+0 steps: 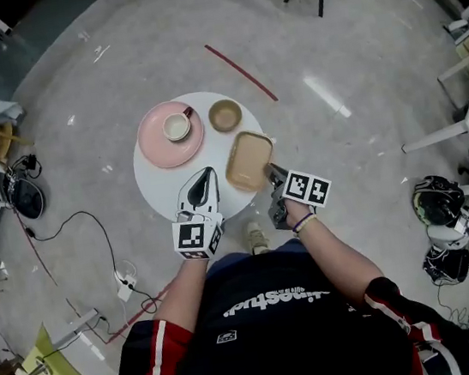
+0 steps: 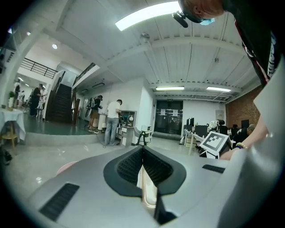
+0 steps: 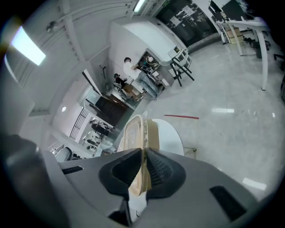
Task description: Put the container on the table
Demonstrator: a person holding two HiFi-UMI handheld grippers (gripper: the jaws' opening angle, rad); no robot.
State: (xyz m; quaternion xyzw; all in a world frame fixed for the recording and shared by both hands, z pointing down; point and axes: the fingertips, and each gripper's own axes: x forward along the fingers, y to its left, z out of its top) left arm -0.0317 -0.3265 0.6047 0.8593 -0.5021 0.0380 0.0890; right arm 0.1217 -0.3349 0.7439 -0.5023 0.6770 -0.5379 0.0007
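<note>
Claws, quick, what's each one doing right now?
Left claw: closed, nothing in it.
Right claw: closed on the tan rectangular plastic container, by its rim.

Cup (image 1: pixel 177 126) on pink plate (image 1: pixel 157 147) — bowl (image 1: pixel 225 115) beside it.

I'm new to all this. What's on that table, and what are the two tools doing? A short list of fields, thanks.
Table: round, white
On it: pink plate holding cup; brown bowl
Container: tan, at table's right edge
Right gripper: shut on container's rim
Left gripper: shut, empty, over table
</note>
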